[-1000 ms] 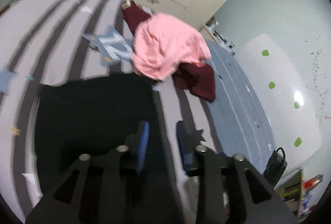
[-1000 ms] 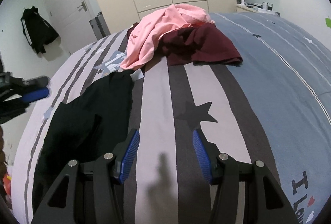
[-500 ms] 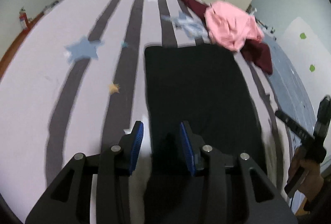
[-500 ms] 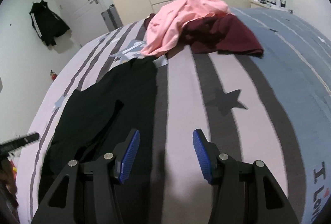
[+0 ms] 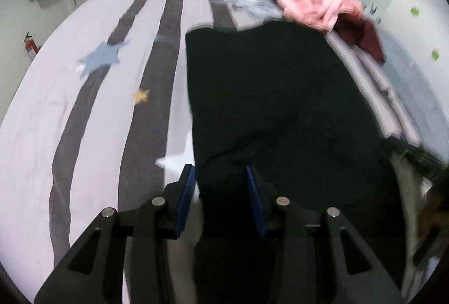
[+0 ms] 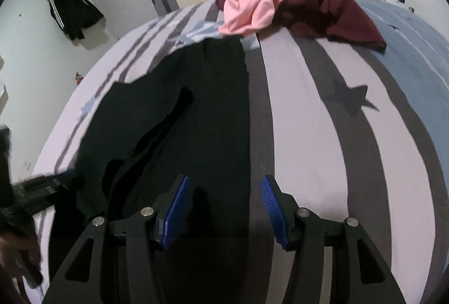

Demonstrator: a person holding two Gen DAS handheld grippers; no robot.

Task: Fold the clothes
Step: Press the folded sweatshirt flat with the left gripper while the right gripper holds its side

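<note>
The left gripper hangs over the near left edge of a flat black garment, its jaws apart with dark cloth between them, not pressed. The right gripper stands with jaws wide apart over that garment's right edge. It lies spread on a grey-striped, star-printed bed. Farther off, a crumpled pink garment lies on a maroon one.
</note>
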